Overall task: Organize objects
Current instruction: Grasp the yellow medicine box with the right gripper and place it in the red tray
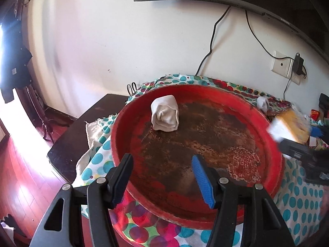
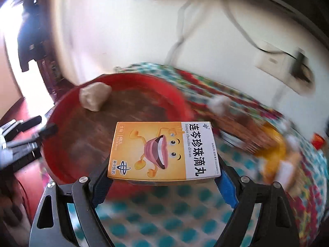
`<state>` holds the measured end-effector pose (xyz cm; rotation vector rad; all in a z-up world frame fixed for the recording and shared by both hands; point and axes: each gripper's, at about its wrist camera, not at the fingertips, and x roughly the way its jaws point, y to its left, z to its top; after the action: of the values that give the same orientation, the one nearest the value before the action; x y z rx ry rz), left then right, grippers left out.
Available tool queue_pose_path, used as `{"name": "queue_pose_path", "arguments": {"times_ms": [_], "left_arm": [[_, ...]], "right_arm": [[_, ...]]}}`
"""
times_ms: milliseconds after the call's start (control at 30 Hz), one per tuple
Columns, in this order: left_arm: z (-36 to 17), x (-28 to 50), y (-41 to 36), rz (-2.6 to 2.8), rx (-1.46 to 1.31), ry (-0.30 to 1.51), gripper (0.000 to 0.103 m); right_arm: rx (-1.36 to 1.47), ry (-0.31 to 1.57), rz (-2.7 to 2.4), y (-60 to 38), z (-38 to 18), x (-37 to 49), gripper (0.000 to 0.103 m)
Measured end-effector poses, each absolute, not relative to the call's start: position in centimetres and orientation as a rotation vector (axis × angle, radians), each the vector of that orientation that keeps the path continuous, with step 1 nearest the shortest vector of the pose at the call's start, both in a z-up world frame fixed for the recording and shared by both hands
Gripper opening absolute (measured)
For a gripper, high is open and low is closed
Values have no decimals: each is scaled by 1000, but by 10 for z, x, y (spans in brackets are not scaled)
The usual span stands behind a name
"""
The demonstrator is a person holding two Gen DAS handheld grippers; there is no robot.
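Sorting is getting underway: rolled sock (image 1: 165, 113) is lying in the red tray (image 1: 273, 144), right gripper (image 2: 164, 182) is clamping the medicine box (image 2: 164, 152) near it, left gripper (image 1: 162, 175) is hovering open-jawed.

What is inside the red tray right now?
Only a rolled beige cloth lies in the red tray, near its far rim. The near edge is partly hidden by the left gripper, so that strip cannot be checked.

Ahead, a white wall (image 1: 102, 30) with a socket (image 1: 281, 63) and cables; far left, sunlight glares on the red wood floor (image 1: 18, 175).
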<state>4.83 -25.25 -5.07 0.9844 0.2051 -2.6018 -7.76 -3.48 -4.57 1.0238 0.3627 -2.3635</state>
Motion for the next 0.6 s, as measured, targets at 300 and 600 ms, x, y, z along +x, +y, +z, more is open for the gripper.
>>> {"name": "queue_pose_path", "arguments": {"times_ms": [300,600], "left_arm": [[-54,50,-280,-2548,973,288,61],[-57,50,-290,-2544,970,343,61]], "right_arm": [[1237,363,-2276,-94,-67,-156,85],[1291,440,-2255,-154,-77,-185,86]]}}
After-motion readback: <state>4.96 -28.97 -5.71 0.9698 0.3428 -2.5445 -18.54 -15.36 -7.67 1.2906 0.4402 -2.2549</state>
